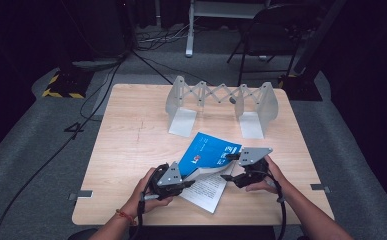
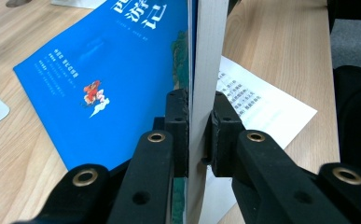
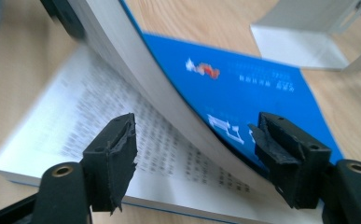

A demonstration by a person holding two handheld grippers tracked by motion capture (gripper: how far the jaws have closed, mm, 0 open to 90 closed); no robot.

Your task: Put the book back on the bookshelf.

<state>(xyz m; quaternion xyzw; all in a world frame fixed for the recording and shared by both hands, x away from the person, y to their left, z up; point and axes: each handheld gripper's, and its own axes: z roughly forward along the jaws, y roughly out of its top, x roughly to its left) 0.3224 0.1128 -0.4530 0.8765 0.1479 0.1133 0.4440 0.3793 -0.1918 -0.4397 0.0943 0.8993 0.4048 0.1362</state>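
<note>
Book [image 1: 208, 165] lay open near the table's [image 1: 131, 150] near edge; left gripper [image 2: 198, 126] clenched its limp, light front pages, right gripper [image 3: 194, 154] was released; firmest hold judged at the spine

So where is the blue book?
In the high view the book lies open at the table's near edge, between both grippers, just before the white rack.

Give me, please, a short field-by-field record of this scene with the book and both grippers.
book: blue cover, lying open on the table, front part lifted
left gripper: shut on a stack of pages, held upright
right gripper: open, jaws either side of the curved pages, not pressing
bookend rack: grey, at the far edge, empty
</note>
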